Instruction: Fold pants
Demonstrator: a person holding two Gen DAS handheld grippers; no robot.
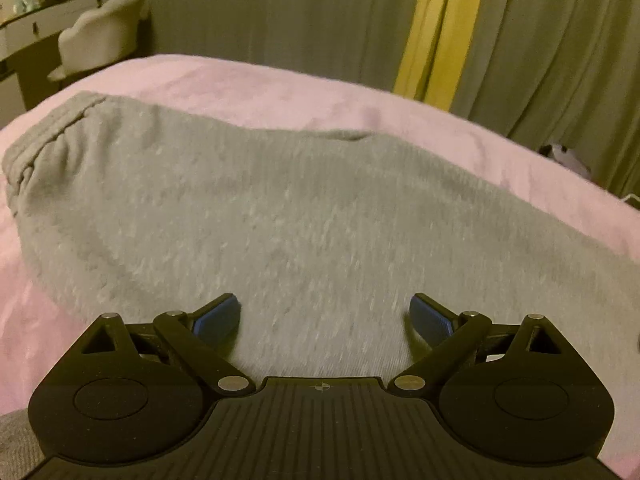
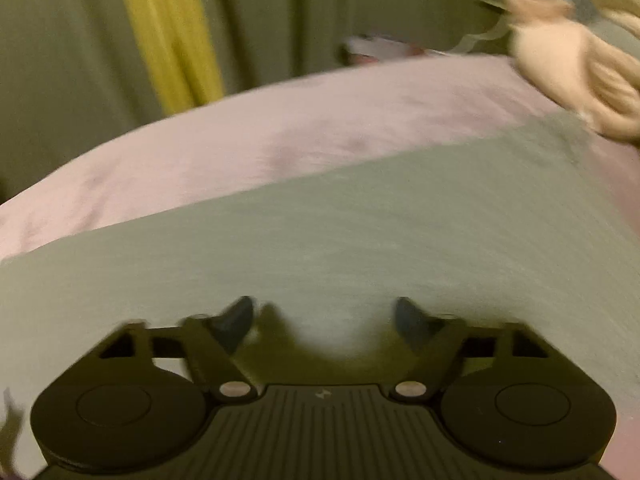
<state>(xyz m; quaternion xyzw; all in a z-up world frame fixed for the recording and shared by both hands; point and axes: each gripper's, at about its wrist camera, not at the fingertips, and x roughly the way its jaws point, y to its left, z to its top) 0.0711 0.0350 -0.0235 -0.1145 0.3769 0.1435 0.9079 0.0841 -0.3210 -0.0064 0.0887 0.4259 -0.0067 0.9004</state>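
Note:
Grey sweatpants (image 1: 248, 208) lie flat on a pink bedspread (image 1: 280, 84), with the ribbed waistband (image 1: 44, 140) at the far left. My left gripper (image 1: 325, 316) is open and empty, its blue pads spread just above the grey cloth. In the right wrist view the same grey pants (image 2: 360, 232) stretch to the right across the bedspread (image 2: 260, 136). My right gripper (image 2: 325, 318) is open and empty, low over the cloth. That view is blurred by motion.
Grey curtains with a yellow strip (image 1: 436, 36) hang behind the bed. A desk and pale chair (image 1: 100, 36) stand at the far left. A beige plush toy (image 2: 576, 76) lies on the bed at the right, near the end of the pants.

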